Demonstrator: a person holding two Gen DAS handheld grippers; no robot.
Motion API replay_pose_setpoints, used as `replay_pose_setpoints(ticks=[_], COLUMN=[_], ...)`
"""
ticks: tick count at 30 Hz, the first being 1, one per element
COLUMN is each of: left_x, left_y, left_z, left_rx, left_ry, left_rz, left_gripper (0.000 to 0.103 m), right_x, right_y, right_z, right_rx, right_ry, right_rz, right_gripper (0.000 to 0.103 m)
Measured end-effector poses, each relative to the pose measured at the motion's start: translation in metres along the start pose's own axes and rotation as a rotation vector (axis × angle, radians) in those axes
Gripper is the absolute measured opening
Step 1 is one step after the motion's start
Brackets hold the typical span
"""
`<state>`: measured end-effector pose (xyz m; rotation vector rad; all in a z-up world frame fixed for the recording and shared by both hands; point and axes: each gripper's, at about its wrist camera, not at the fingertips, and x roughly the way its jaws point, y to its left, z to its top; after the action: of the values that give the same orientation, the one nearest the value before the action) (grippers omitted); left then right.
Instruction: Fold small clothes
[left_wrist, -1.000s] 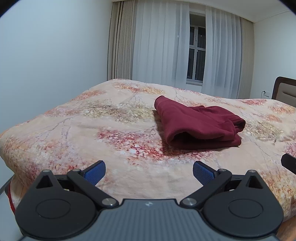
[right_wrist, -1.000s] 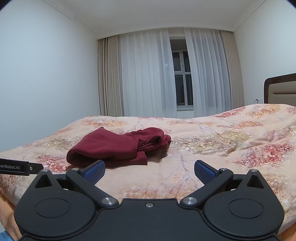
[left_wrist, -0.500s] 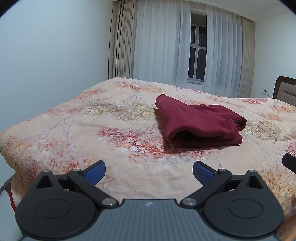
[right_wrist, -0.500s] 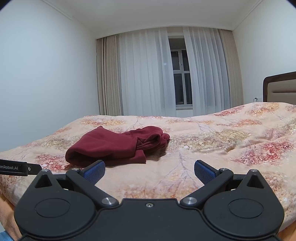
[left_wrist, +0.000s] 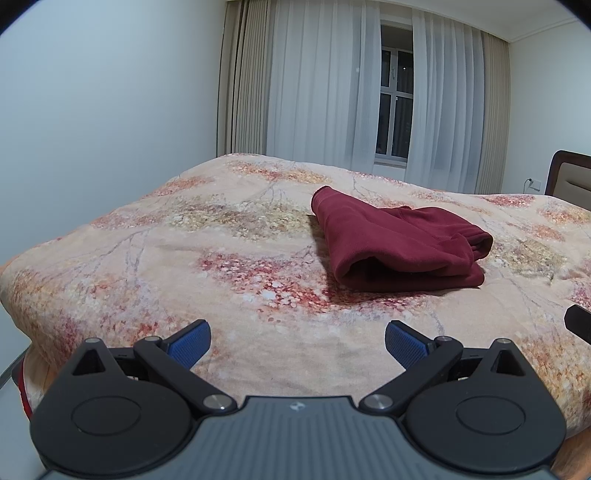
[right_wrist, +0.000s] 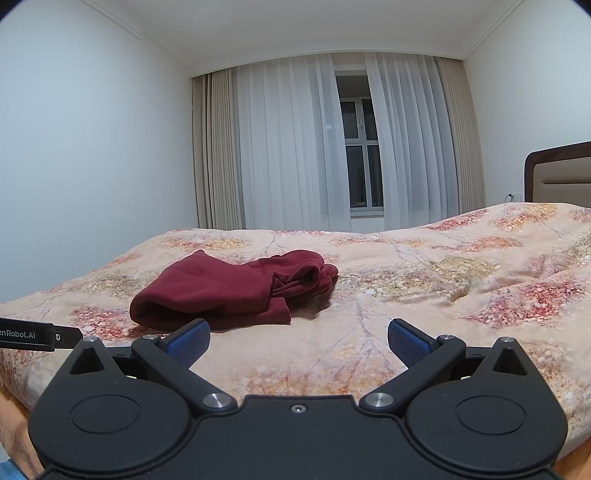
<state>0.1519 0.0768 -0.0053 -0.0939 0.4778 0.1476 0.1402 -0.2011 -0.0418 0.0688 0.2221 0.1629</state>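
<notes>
A dark red garment (left_wrist: 395, 245) lies folded in a bundle on the floral bedspread (left_wrist: 221, 258). It also shows in the right wrist view (right_wrist: 229, 290), left of centre. My left gripper (left_wrist: 297, 339) is open and empty, near the bed's front edge, well short of the garment. My right gripper (right_wrist: 298, 339) is open and empty, also at the front edge, with the garment ahead and to the left. A part of the left gripper (right_wrist: 37, 335) shows at the left edge of the right wrist view.
The bedspread (right_wrist: 443, 295) covers the whole bed and is wrinkled on the right. A headboard (right_wrist: 557, 173) stands at the far right. Curtains and a window (right_wrist: 360, 155) are behind the bed. A white wall (left_wrist: 92, 129) runs along the left.
Both views have drifted slightly, tilting upward a little. The garment lies unchanged and both grippers stay open.
</notes>
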Motion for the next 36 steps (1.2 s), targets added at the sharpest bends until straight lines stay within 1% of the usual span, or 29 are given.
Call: replay_pose_setpoints(ticks=[36], left_x=[0.0010], left_y=[-0.0012], left_z=[-0.0025], left_rx=[0.004], left_ry=[0.005], left_rz=[0.001], left_gripper=[0.103], right_x=[0.0001], right_y=[-0.0014], right_z=[-0.0029], right_rx=[0.002], right_ry=[0.004], right_rz=[0.000], right_gripper=[0.102])
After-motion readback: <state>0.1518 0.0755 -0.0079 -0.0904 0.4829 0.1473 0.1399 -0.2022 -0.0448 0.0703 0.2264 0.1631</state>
